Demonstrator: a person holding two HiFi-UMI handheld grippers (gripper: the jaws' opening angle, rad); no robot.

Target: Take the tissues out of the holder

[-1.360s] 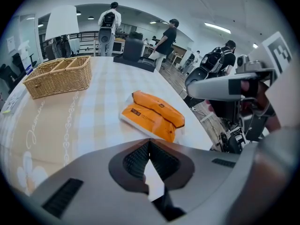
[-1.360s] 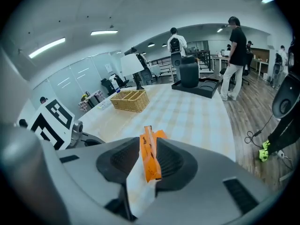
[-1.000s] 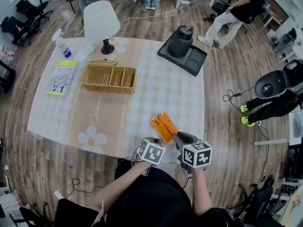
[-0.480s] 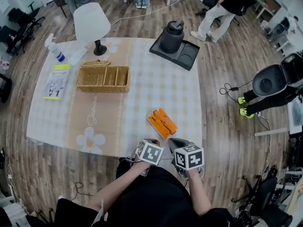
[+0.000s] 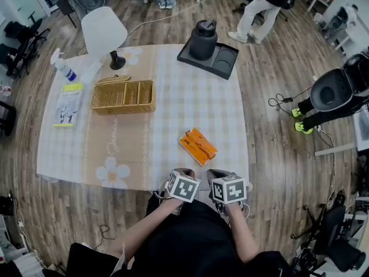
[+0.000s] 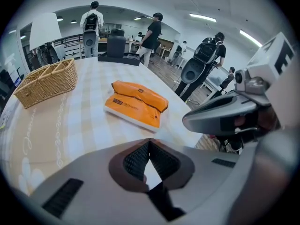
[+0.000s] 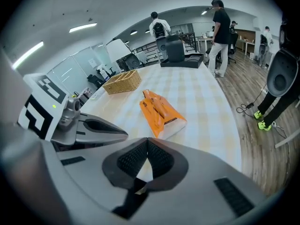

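At the near edge of the bench (image 5: 173, 97), your left claw (image 6: 149, 142) is pinched fully together with nothing in it. Your right claw (image 7: 147, 140) is the same: pads meeting, empty. The two sit side by side, angled down toward the cloth.

Just ahead of them the tissues (image 5: 197, 145) lie flat on the bench, top face up and touching neither claw. The basket (image 5: 122, 108) is well apart from them, far off to your left, so the removal looks done and the step in hand is, I judge, simply resting clear. To do that well, hold both claws low at the edge, away from the soft pack, and avoid dragging the tablecloth.

The tissues' long axis runs on a diagonal, from far-left to near-right. One short end, showing white, points roughly at your right claw, while a long side faces your left claw. The folded seam on top runs along that same axis. If another grasp is needed, open first and close across the narrow width, from the right side.
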